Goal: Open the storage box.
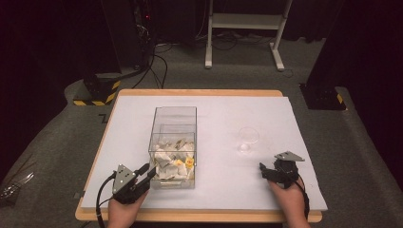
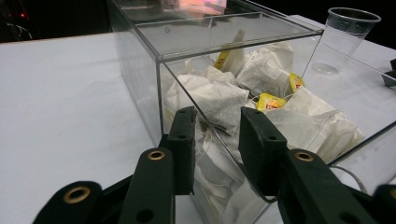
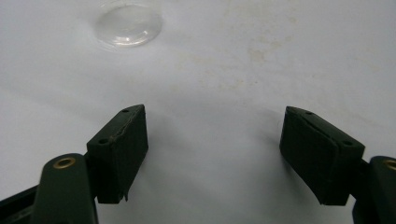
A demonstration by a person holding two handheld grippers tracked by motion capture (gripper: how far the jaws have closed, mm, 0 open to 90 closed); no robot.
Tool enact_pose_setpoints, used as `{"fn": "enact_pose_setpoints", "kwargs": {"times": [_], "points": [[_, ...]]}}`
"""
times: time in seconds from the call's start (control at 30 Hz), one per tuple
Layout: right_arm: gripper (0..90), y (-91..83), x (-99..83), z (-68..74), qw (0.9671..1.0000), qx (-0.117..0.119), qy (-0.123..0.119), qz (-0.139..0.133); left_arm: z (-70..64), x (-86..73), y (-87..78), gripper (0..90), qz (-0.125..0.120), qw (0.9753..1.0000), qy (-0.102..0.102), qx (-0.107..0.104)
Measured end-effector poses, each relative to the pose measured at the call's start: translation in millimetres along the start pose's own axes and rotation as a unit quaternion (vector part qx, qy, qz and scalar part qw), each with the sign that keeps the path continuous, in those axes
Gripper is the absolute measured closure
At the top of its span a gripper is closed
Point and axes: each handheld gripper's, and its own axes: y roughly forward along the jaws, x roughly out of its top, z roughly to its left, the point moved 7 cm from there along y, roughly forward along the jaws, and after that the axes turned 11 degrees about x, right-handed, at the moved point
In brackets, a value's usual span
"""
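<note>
My left tongs [image 1: 145, 173] sit at the near left corner of the clear box [image 1: 173, 142], tilted up toward its front wall. Their jaws stand a little apart with nothing between them; through the left gripper view I look straight past them at the tea bags [image 2: 219, 100] heaped in the near end of the box, white paper pouches with a few yellow tags among them. The box's lid [image 2: 210, 28] covers the far part, leaving the near end open from above, so I judge that is where I will have to go in: over the front wall, not through it.

My right tongs [image 1: 269, 172] rest low over the white table cover [image 1: 214, 190], well apart from the box, jaws spread wide and empty. The plastic cup [image 1: 248, 138] stands upright just beyond them, near enough that the right hand can steady it. I take it the cup waits there to receive a bag.
</note>
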Motion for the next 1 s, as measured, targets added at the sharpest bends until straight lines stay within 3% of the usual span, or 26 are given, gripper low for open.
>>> {"fn": "enact_pose_setpoints", "kwargs": {"times": [0.9, 1.0], "points": [[23.3, 0.2, 0.1, -0.1, 1.0, 0.0, 0.001, -0.001, -1.5, -7.2, -14.8, 69.5, 0.011, 0.9998, -0.013, -0.007], [23.3, 0.2, 0.1, -0.1, 1.0, 0.0, 0.001, -0.001, -3.2, -7.5, -16.0, 69.0, 0.01, 0.9999, -0.006, -0.008]]}}
